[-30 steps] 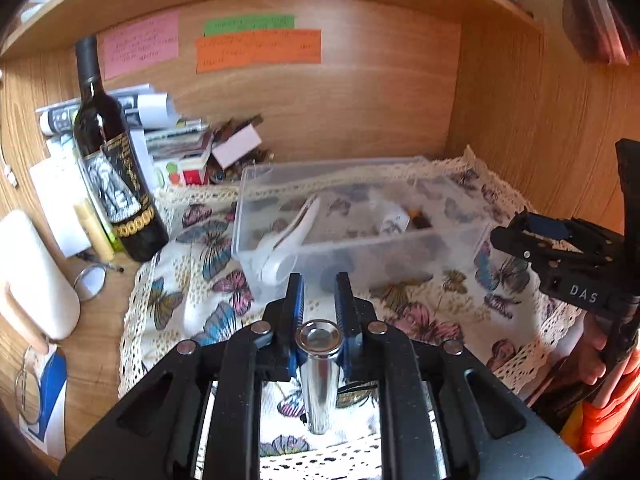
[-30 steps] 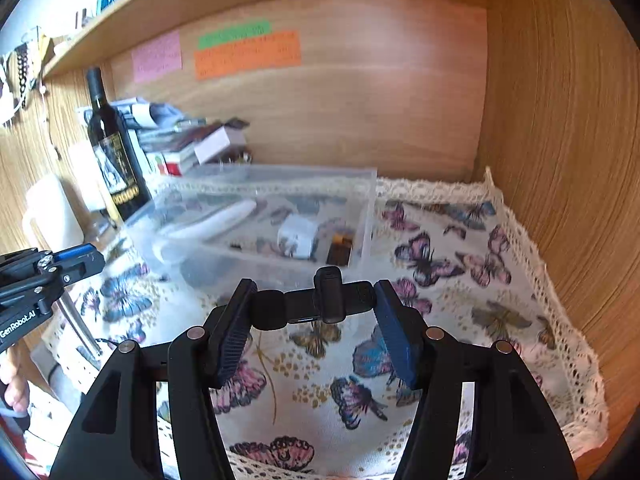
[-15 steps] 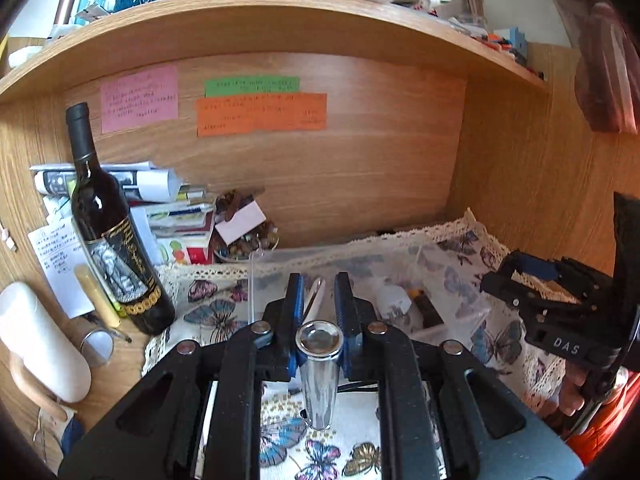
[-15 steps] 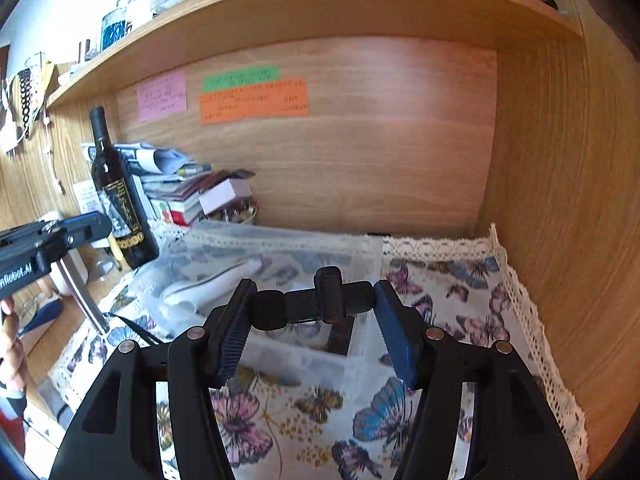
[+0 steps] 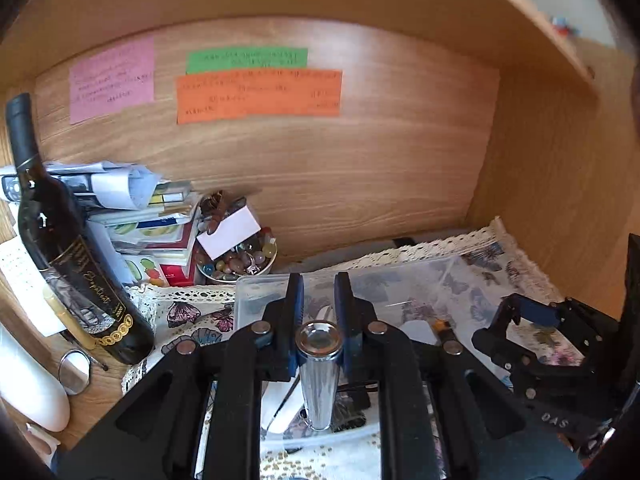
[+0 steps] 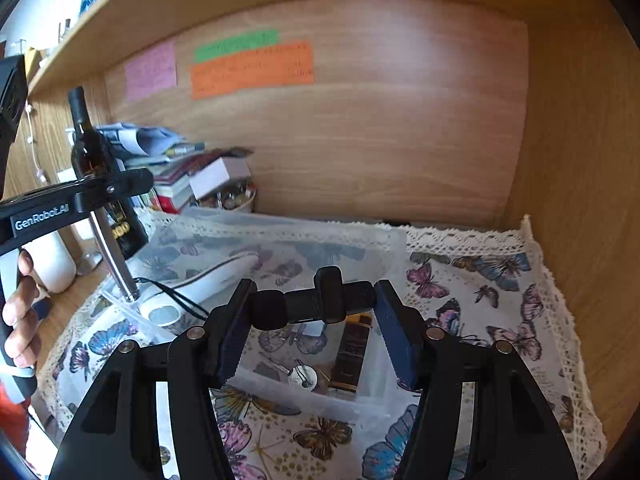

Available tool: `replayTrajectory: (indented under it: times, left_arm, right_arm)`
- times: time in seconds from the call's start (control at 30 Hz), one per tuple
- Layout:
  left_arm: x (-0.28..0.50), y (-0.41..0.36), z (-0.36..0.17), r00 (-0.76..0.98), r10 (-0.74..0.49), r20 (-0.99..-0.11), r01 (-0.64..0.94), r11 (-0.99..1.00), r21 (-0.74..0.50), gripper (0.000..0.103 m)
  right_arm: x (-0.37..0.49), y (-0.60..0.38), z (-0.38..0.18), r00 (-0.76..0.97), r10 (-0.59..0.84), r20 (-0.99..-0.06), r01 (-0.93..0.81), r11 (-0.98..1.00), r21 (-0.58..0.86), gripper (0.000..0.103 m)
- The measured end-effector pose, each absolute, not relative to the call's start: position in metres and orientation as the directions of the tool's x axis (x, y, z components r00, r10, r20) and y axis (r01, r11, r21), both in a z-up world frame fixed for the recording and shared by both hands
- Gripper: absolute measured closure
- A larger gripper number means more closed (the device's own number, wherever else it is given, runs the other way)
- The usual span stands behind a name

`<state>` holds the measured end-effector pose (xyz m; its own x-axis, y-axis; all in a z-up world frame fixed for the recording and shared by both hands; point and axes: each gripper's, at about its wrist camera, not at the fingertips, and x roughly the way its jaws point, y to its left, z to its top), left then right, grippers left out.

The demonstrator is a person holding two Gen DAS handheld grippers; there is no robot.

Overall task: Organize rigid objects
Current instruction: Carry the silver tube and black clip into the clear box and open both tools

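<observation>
count: one clear plastic bin (image 6: 276, 240); one metal tube (image 5: 319, 372); one black clip-on microphone (image 6: 316, 304); one wine bottle (image 5: 68, 256); three wall notes (image 5: 258, 94); one bead bowl (image 5: 236, 260).

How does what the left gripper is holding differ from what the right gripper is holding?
The left gripper holds a shiny metal cylinder; the right gripper holds a matte black mic with a foam tip.
The cylinder stands upright, its lower end down in the clear bin; the mic lies crosswise between its fingers, above the bin.
Both are slim, rigid and clamped over the bin.
</observation>
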<state>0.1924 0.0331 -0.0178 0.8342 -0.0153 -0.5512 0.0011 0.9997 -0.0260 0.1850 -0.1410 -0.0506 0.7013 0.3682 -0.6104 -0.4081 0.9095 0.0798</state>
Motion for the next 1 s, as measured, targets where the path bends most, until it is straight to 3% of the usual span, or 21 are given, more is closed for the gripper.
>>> replayTrajectory:
  times: [0.37, 0.43, 0.5, 0.63, 0.87, 1.0]
  left_arm:
    - [0.218, 0.013, -0.057, 0.768, 0.000, -0.640, 0.056, 0.996, 0.067, 0.088]
    - [0.217, 0.011, -0.056, 0.771, 0.001, -0.637, 0.058, 0.996, 0.072, 0.076]
    - [0.214, 0.009, -0.053, 0.783, -0.008, -0.622, 0.062, 0.996, 0.064, 0.053]
    - [0.200, 0.007, -0.042, 0.812, -0.017, -0.583, 0.065, 0.996, 0.062, 0.039]
    - [0.163, 0.011, -0.023, 0.854, -0.017, -0.519, 0.049, 0.998, 0.047, 0.015]
    - [0.134, 0.012, -0.012, 0.883, -0.015, -0.469, 0.040, 0.998, 0.043, 0.007]
  right_arm:
    - [0.205, -0.128, -0.078, 0.664, 0.340, -0.666, -0.414, 0.909, 0.051, 0.045]
    - [0.205, -0.127, -0.079, 0.662, 0.343, -0.667, -0.420, 0.906, 0.049, 0.044]
    - [0.204, -0.128, -0.078, 0.659, 0.349, -0.666, -0.423, 0.905, 0.056, 0.041]
    - [0.200, -0.132, -0.071, 0.670, 0.353, -0.653, -0.416, 0.907, 0.064, 0.038]
    - [0.174, -0.145, -0.040, 0.738, 0.352, -0.576, -0.401, 0.915, 0.045, 0.024]
    - [0.151, -0.153, -0.018, 0.777, 0.354, -0.521, -0.399, 0.916, 0.027, 0.018]
